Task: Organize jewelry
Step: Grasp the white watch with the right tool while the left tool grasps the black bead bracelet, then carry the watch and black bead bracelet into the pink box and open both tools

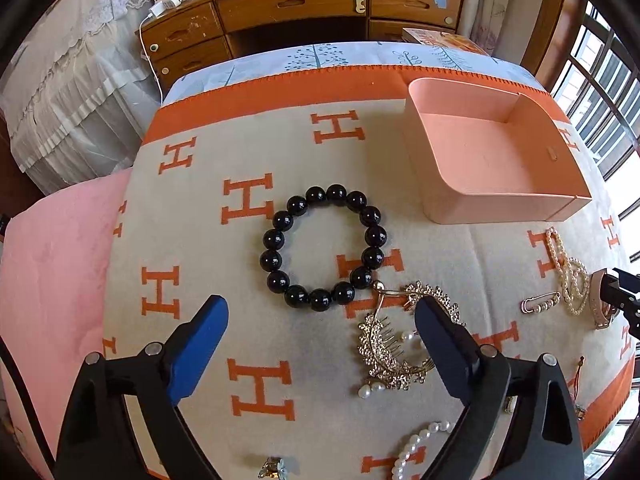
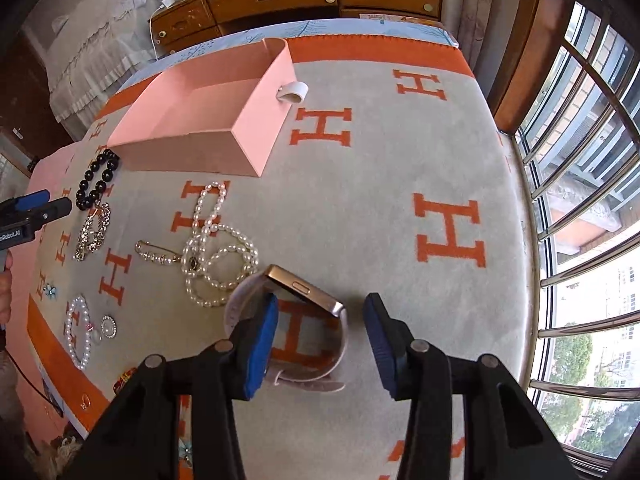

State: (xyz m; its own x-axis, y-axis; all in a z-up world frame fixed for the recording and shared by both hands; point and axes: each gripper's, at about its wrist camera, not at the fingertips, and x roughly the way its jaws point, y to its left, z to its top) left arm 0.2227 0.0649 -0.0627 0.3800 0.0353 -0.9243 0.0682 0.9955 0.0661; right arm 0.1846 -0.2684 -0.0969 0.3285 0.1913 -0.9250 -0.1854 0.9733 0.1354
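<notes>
A wooden desk (image 1: 296,4) stands beyond the H-patterned blanket (image 1: 200,240).

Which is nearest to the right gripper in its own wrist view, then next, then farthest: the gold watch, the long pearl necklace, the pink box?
1. Gold watch, between the open fingers of the right gripper.
2. Pearl necklace, ahead and left.
3. Pink box, farthest, upper left.

The right finger of the left tool (image 1: 320,344) covers part of a gold hair comb (image 1: 384,352) on the blanket (image 1: 192,240). A pearl strand (image 1: 416,448) runs off the bottom edge of the left wrist view. The right tool's left finger hides part of the watch (image 2: 304,292) band. Small trinkets (image 2: 84,400) by the blanket's orange border are too small to identify.
</notes>
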